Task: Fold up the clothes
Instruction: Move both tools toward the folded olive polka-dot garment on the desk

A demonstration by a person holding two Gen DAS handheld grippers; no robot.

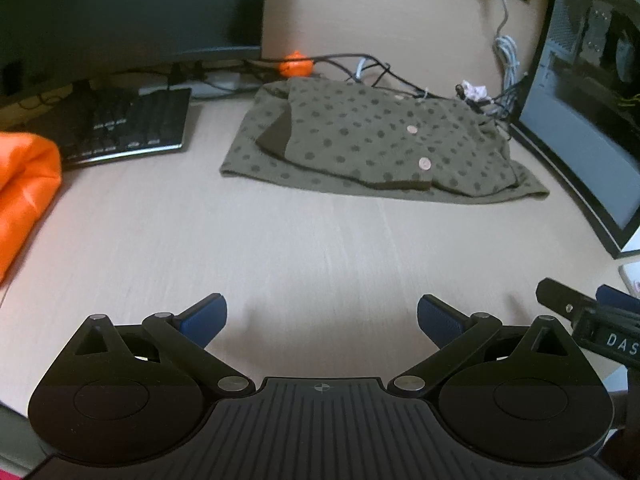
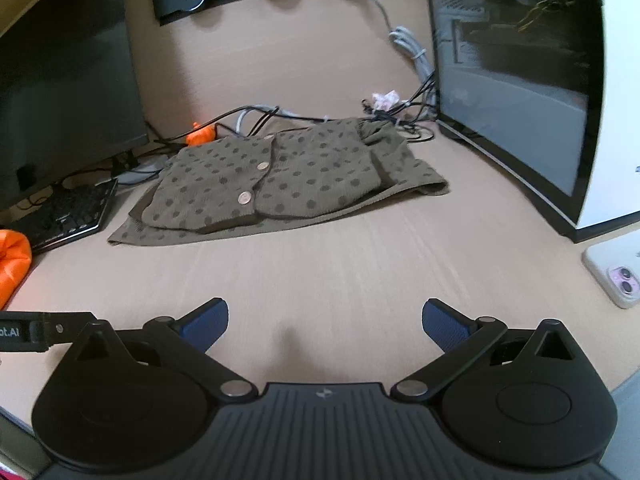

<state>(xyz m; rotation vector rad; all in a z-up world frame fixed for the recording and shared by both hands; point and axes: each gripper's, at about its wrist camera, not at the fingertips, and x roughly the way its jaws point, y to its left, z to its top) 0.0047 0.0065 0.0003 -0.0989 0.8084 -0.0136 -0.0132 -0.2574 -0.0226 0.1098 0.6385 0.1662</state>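
An olive-green polka-dot cardigan (image 1: 376, 140) with two pale buttons lies folded on the far part of the light wooden desk (image 1: 280, 240), its sleeves tucked over the body. The right wrist view shows the same cardigan (image 2: 280, 178) ahead of the fingers. My left gripper (image 1: 320, 316) hovers open over bare desk, well short of the garment, nothing between its blue pads (image 1: 204, 316). My right gripper (image 2: 326, 320) is open too, above bare desk (image 2: 360, 264), empty. Part of the right gripper shows at the left view's right edge.
An orange cloth (image 1: 24, 192) lies at the left by a black keyboard (image 1: 128, 124) and monitor (image 1: 120, 12). A glass-sided computer case (image 2: 520, 80) stands right, cables (image 2: 412, 52) behind the cardigan. A phone (image 2: 616, 276) rests at the right edge.
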